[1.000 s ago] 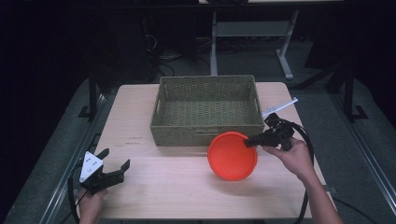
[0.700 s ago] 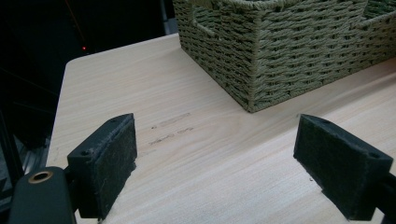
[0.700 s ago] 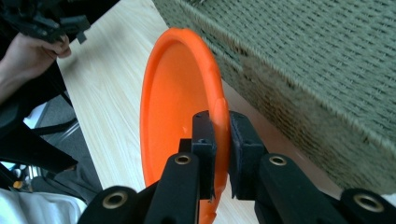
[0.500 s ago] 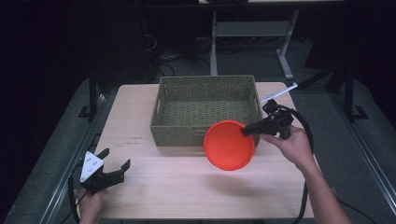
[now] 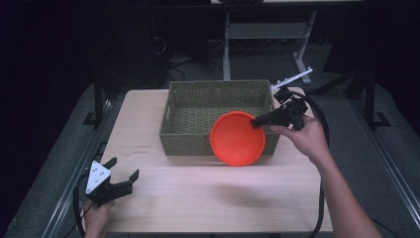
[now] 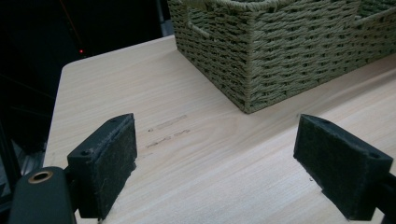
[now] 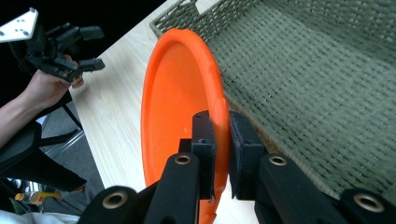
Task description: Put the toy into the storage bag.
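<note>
2 pads of the right gripper [image 7: 219, 154] pinch the smooth orange plate's [image 5: 237, 138] rim; the high view shows it tilted at the woven basket's [image 5: 198, 106] 5 o'clock corner. Left gripper [image 6: 215, 163] gapes, empty.

An orange plate [image 5: 237, 138] shows against the olive-green woven basket [image 5: 198, 106]; beneath the basket, the table [image 5: 198, 193] is pale wood-grain.
</note>
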The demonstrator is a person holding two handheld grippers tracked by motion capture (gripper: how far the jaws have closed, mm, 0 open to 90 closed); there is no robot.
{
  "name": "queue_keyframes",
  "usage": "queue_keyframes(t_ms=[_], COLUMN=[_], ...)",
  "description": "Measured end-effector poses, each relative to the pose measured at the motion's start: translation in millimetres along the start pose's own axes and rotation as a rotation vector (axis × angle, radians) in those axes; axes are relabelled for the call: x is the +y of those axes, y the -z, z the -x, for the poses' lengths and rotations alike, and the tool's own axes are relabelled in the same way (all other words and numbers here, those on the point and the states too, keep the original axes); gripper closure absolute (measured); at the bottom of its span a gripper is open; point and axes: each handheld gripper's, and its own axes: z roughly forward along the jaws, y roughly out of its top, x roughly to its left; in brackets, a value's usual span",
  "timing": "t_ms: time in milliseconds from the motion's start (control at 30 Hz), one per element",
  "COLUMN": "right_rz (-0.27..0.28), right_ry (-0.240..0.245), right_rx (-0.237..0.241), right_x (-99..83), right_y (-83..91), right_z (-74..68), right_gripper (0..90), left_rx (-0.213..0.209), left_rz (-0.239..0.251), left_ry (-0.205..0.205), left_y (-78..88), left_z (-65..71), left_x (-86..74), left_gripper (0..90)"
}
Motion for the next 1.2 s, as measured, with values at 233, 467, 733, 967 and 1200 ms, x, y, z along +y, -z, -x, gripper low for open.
queue_keyframes(t_ms=[233,467,733,967,1200], right_rz=[0.004,-0.009,-0.014,-0.014,-0.006], right_ry=[0.001,0.008,-0.002,-0.004,-0.013], right_rx=[-0.003,-0.011,-0.017,-0.021,-0.022], right_x=[20.0,36.8,61.6,77.1,88.0], right_y=[2.0,-1.5,-6.4,-9.7,-11.8], right_z=[0.7,2.5,6.4,9.8,13.7], right_gripper=[82.1,82.1,82.1,82.1,82.1], left_rx=[-0.005,-0.006,0.0,-0.002,-0.005], left_rz=[0.005,0.01,0.007,0.005,0.004], left_ry=[0.002,-0.003,-0.008,-0.01,-0.007], left_y=[0.2,-0.8,-0.5,-1.3,-1.8], left_z=[0.3,2.1,0.3,1.1,1.4], left_x=[0.2,0.8,0.7,0.8,0.9], left_gripper=[12.7,12.7,12.7,12.7,12.7])
